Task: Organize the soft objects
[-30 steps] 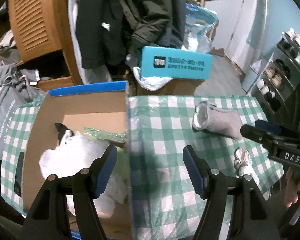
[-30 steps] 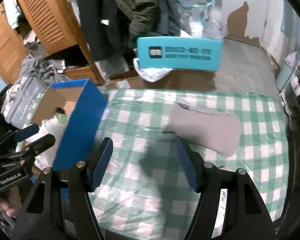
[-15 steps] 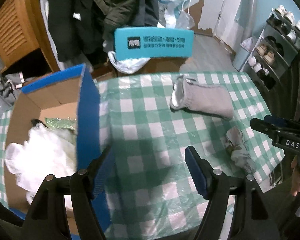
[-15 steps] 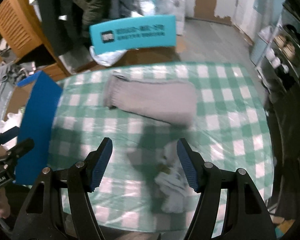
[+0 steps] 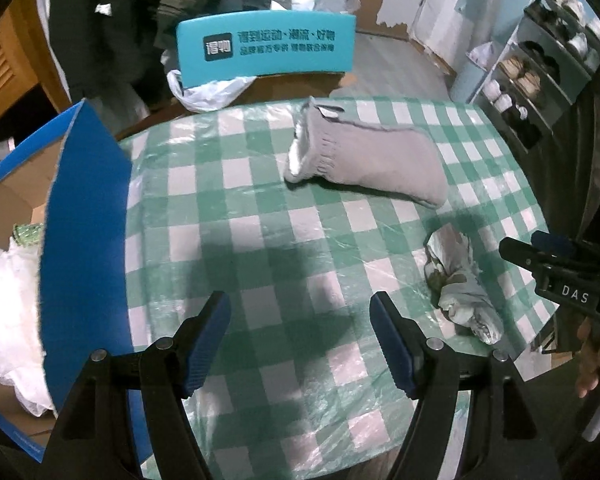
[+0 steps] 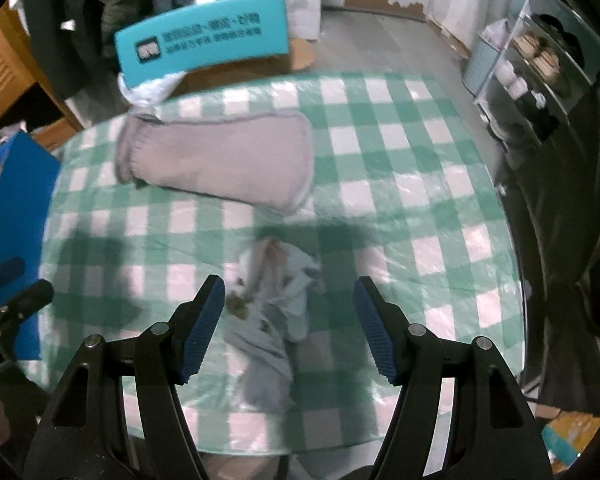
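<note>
Far left: blue cardboard box [image 5: 82, 240] w/ white plastic stuff [image 5: 8, 312] already inside, sitting on the checked tablecloth [image 5: 260, 240]. My left claw [image 5: 300, 344] hangs over bare cloth just right of the box wall, jaws wide, nothing btwn them. Mid-table: grey sock [image 5: 372, 160] lying flat, well apart from both claws. Right of that, a crumpled pale sock bundle [image 6: 272, 312], directly under my right claw [image 6: 288, 328], jaws wide, straddling it but pads not pressing yet. I'd say the step is reaching for the bundle. Next move prob needs: drop lower, centre the wad, squeeze enough fabric, then carry to box.
</note>
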`<state>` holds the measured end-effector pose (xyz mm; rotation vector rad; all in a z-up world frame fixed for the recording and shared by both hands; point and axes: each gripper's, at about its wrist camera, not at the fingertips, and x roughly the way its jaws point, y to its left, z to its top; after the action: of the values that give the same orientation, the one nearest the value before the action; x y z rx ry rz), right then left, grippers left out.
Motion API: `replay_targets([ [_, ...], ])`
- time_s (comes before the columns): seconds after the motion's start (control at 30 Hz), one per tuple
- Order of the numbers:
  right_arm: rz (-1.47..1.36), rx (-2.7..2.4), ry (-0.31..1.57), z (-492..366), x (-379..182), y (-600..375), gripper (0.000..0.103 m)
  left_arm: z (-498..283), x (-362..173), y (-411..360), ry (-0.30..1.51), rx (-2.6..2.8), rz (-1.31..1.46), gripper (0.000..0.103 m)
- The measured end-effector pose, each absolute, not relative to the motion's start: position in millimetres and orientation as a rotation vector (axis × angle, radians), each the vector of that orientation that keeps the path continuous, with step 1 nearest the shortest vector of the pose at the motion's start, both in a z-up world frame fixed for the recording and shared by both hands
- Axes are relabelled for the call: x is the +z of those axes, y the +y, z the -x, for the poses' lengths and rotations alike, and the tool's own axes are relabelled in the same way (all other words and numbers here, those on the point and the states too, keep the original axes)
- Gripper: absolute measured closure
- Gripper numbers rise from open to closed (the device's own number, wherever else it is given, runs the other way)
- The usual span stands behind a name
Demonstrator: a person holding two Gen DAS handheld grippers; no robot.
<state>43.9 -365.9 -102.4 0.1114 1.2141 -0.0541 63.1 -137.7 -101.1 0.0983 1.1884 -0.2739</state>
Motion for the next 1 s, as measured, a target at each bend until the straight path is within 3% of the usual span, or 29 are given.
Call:
replay_targets([
  [1.0,-0.177,-0.064,1.398,-57,-181,-373,0.037,-83,-143,-159,1.277,-0.285,-0.099,0.027],
])
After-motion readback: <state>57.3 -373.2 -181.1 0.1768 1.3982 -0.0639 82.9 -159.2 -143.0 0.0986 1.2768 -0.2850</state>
